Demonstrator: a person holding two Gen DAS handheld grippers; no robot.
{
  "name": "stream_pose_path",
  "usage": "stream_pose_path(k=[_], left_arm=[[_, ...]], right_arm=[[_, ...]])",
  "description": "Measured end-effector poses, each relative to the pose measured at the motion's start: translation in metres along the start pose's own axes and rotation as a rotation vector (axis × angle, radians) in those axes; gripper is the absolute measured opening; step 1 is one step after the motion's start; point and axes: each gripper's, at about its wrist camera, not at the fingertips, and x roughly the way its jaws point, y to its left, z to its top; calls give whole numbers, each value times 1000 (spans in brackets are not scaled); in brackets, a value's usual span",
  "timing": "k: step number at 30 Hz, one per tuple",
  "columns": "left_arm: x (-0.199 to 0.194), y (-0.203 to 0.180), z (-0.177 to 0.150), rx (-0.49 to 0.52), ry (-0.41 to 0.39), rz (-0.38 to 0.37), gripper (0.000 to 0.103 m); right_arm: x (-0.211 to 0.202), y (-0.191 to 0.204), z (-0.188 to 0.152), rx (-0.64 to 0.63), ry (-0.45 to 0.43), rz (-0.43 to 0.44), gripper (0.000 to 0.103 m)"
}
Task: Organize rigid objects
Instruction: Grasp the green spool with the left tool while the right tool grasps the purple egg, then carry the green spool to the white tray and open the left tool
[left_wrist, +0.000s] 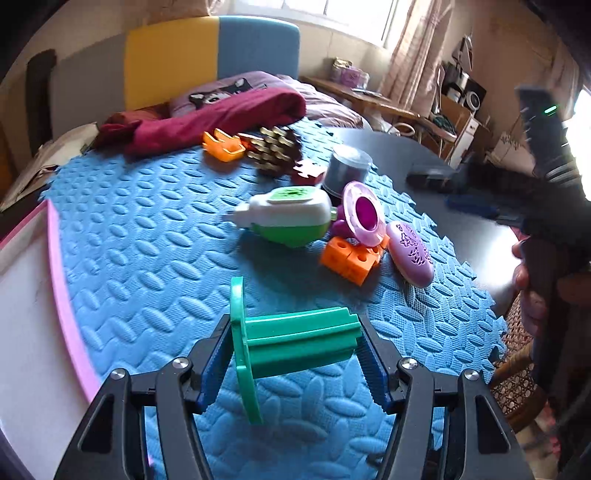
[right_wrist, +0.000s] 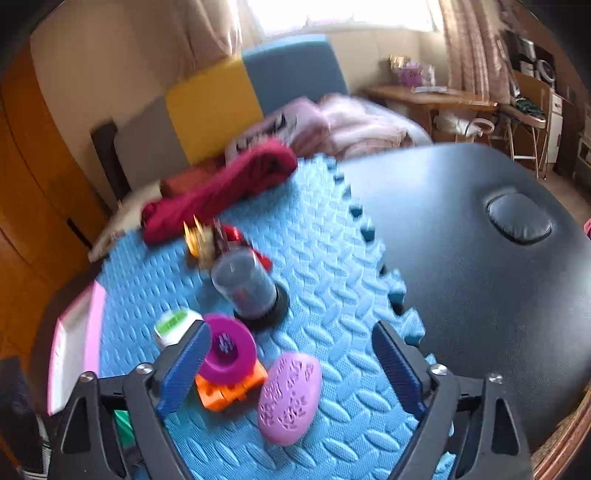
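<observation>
My left gripper (left_wrist: 293, 332) is shut on a green plastic spool (left_wrist: 295, 343): one pad presses its round flange, the other the end of its shaft, just above the blue foam mat (left_wrist: 147, 240). My right gripper (right_wrist: 290, 332) stands open low over the mat (right_wrist: 325, 258). A purple oval case (right_wrist: 290, 397) lies between its fingers, untouched. Its left finger (right_wrist: 184, 369) is beside a magenta ring (right_wrist: 227, 349) resting on an orange block (right_wrist: 229, 391). Behind them stand a white-and-green gadget (right_wrist: 173, 325) and a grey cylinder (right_wrist: 245, 288).
A pink-edged white board (left_wrist: 29, 295) lies at the mat's left edge. A red cloth (left_wrist: 221, 114), a pine cone (left_wrist: 275, 147) and an orange piece (left_wrist: 223, 146) lie at the far end. A black padded surface (right_wrist: 480, 277) borders the mat on the right. A hand (left_wrist: 528, 280) grips the other handle.
</observation>
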Motion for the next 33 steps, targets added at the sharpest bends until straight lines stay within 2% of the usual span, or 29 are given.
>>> stream_pose_path(k=[3, 7, 8, 11, 12, 14, 18, 22, 24, 26, 28, 33], left_arm=[[-13, 6, -4, -4, -23, 4, 64], [-29, 9, -6, -14, -62, -14, 64], [-32, 9, -6, -17, -69, -18, 64], [-42, 11, -7, -31, -90, -28, 64], [-45, 13, -6, -43, -97, -32, 64], [-52, 18, -7, -59, -112, -36, 64], [-71, 35, -8, -123, -147, -42, 64], [-92, 77, -9, -257, -187, -8, 64], [-99, 102, -8, -325, -202, 30, 64], [-102, 128, -9, -378, -207, 116, 64], [-101, 156, -9, -435, -202, 169, 64], [-81, 205, 5, -472, -165, 297, 64]], right_arm=[[13, 4, -5, -33, 92, -18, 66], [25, 9, -12, -80, 179, -63, 59], [30, 9, -13, -88, 208, -86, 53], [46, 13, -18, -111, 276, -97, 48], [51, 14, -19, -122, 294, -115, 42], [55, 22, -24, -172, 287, -170, 42], [58, 21, -30, -167, 275, -181, 42], [58, 21, -31, -180, 279, -191, 42], [58, 21, -34, -195, 275, -193, 41], [61, 28, -35, -221, 269, -196, 41], [63, 32, -37, -235, 267, -199, 41], [63, 29, -36, -226, 273, -190, 41]])
